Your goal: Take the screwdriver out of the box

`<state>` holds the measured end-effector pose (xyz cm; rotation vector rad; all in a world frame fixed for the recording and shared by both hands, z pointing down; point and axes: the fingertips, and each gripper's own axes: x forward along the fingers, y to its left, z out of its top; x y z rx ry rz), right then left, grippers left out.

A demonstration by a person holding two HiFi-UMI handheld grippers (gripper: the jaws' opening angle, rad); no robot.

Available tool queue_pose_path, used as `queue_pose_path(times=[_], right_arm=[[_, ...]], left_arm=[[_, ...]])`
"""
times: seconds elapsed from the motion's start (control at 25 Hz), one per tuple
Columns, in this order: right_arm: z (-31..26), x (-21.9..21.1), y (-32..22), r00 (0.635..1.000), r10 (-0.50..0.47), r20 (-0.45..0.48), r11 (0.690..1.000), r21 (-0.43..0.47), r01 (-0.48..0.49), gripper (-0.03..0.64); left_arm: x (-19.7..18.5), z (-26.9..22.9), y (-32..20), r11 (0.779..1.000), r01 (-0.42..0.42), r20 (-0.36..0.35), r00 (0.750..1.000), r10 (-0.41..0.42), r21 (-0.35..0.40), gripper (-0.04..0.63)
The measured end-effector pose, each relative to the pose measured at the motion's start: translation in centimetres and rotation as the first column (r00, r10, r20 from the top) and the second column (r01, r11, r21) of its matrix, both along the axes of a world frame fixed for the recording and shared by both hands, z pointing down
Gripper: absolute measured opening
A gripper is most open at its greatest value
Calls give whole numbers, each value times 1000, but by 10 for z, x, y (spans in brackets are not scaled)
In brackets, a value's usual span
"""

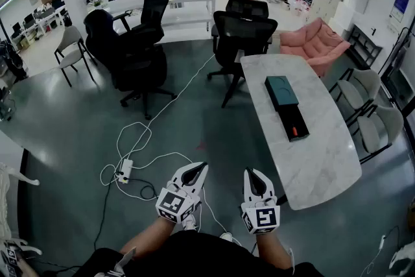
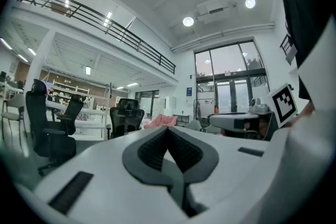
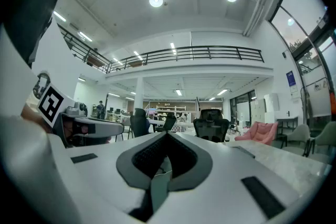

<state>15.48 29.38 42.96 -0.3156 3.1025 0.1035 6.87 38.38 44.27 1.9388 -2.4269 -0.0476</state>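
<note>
Grey floor (image 1: 58, 133) is seen across a large open office, with black office chairs (image 1: 139, 42) and a pink armchair (image 1: 316, 42) standing further back. White cable (image 1: 139, 139) is looped on the floor beside a power strip (image 1: 124, 170). At the right, a pale marble worktop (image 1: 318, 165) is set, and the box (image 1: 288, 107) lies on it: a dark teal lid (image 1: 280, 92) at the far end, touching a black tray (image 1: 292, 119) at the near end. A small red spot (image 1: 295, 132) is seen at the tray's near end. The screwdriver itself is too small to be made out.

Both tools are held level, low in the head view and over the floor, well apart from the box. The left hand-held gripper (image 1: 196, 170) is clenched, its pads pressed together with nothing between them. The right hand-held gripper (image 1: 253, 174) is likewise clenched on nothing, just beside the worktop's near edge.
</note>
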Motion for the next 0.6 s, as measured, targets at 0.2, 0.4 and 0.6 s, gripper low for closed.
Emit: queue_pose_path(times=[0.2, 0.4, 0.6], right_arm=[[-12, -5, 5, 1000, 2, 5, 999, 33, -2, 23], [-14, -20, 9, 1000, -9, 11, 999, 37, 9, 23], [-16, -41, 17, 1000, -5, 23, 998, 66, 4, 23]], left_arm=[[-1, -9, 6, 1000, -19, 14, 1000, 19, 3, 3], [-14, -13, 15, 1000, -2, 27, 1000, 2, 10, 3], [-33, -11, 24, 1000, 4, 36, 999, -4, 16, 3]])
